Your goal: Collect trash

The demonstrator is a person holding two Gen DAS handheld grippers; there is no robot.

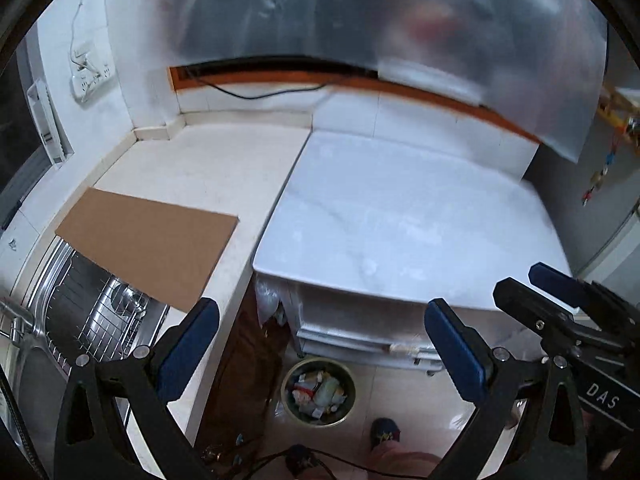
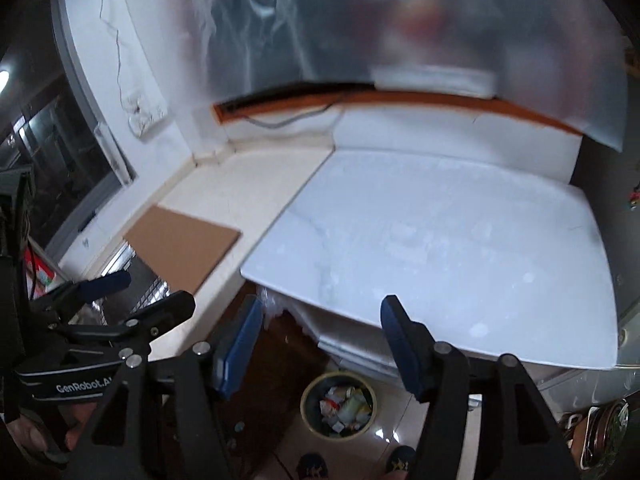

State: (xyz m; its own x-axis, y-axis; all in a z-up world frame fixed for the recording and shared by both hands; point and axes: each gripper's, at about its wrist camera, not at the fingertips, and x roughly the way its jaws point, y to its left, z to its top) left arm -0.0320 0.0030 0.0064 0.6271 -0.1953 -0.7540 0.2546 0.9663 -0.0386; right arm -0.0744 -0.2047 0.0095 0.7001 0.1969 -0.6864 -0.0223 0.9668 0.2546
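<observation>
Matt brown cardboard sheet point(image 1: 148, 246) beside a shiny metal sink point(image 1: 80, 320) (wire rack inside).

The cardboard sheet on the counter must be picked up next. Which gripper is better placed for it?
Left, probably. The cardboard sheet lies nearest the left gripper, just beyond its left finger; the right gripper would have to cross over. Both are open and empty.

Brown cardboard sheet point(image 1: 148, 246) flat on cream counter point(image 1: 208, 164), overhanging steel sink point(image 1: 80, 320); white marble-look tabletop point(image 1: 404, 220) alongside
</observation>
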